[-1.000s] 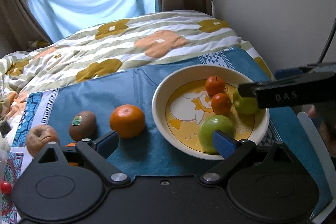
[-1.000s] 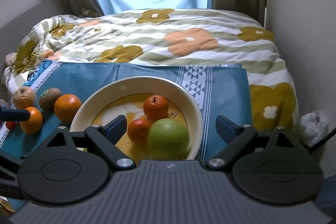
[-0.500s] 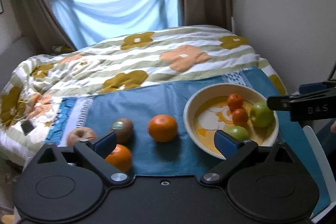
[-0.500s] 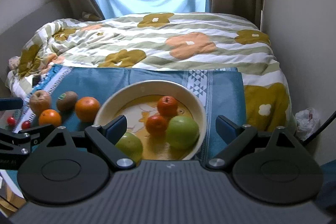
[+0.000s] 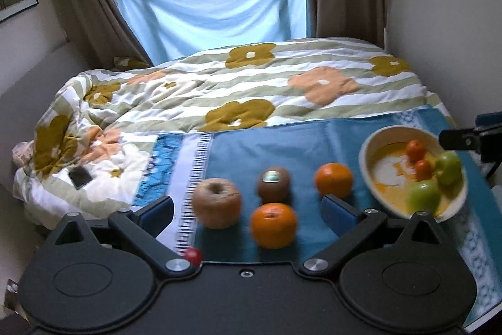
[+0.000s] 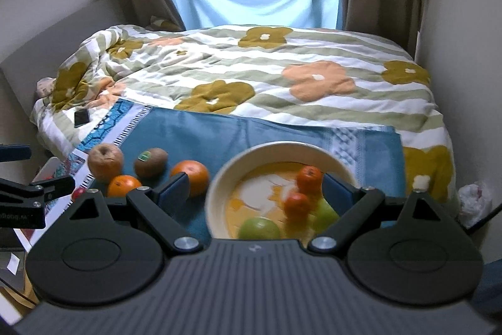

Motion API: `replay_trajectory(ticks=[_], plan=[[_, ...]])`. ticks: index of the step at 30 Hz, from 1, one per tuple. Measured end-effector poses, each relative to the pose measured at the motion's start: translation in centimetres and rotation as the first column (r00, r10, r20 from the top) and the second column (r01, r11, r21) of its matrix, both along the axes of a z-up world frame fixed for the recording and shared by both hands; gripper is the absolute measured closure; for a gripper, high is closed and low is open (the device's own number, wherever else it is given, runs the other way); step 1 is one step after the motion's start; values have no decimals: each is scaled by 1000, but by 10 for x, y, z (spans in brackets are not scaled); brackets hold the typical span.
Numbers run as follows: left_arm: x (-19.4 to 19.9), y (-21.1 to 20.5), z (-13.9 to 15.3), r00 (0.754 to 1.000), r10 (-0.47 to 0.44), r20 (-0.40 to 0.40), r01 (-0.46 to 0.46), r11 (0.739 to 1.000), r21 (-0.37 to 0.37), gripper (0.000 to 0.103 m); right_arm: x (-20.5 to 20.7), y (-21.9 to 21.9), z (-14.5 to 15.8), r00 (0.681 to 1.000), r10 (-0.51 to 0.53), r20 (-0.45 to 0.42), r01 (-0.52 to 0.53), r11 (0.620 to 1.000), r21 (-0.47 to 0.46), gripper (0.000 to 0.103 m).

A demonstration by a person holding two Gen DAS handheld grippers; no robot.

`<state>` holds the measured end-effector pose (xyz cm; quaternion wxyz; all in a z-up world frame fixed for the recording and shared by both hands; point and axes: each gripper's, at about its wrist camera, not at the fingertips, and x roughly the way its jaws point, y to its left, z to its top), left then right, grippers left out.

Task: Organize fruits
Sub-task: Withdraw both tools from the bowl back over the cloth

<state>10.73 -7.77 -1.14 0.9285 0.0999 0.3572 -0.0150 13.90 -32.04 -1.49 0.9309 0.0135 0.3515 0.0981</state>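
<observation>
Left gripper (image 5: 248,209) had just been opening; fingers spread wide, nothing btwn them. Right gripper (image 6: 255,189) fingers also spread, empty. Bowl (image 5: 365,153) at right of frame held two green apples & two small oranges. Brown apple (image 5: 216,203), kiwi (image 5: 273,185) & two oranges (image 5: 273,225) sat loose on blue cloth (image 5: 251,153), lower centre. Risk: round fruit on soft bedding could roll off w/ a nudge; tiny red fruit (image 5: 193,255) at cloth's near edge likeliest to drop.

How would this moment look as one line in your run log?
left tongs: open, empty | right tongs: open, empty | bowl: four fruits | cloth: four fruits
</observation>
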Motion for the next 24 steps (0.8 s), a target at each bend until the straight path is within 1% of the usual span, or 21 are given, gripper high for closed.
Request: replay_trajectory(ticks=[3, 6, 11, 14, 17, 21, 24], plan=[[10, 26, -1, 1000, -11, -8, 11, 1000, 3, 1, 8, 25, 1, 999, -27, -18, 27, 1000, -1, 0], [22, 51, -4, 999, -42, -20, 42, 999, -6, 1, 18, 50, 0, 997, -57, -42, 57, 998, 10, 0], [49, 77, -17, 990, -113, -81, 113, 994, 1, 1, 37, 91, -8, 992, -87, -96, 88, 996, 9, 0], [66, 90, -29, 976, -176, -129, 176, 984, -14, 1, 51, 114, -17, 985, -108, -138, 109, 994, -1, 0], [80, 97, -40, 956, -238, -172, 236, 971, -31, 1, 63, 133, -28, 975, -131, -181, 134, 991, 4, 0], [101, 100, -59, 922, -300, -245, 296, 954, -52, 1, 81, 150, -42, 957, -167, -236, 177, 984, 19, 0], [114, 100, -72, 898, -332, -289, 325, 943, -72, 2, 92, 159, -50, 947, -186, -262, 197, 980, 14, 0]])
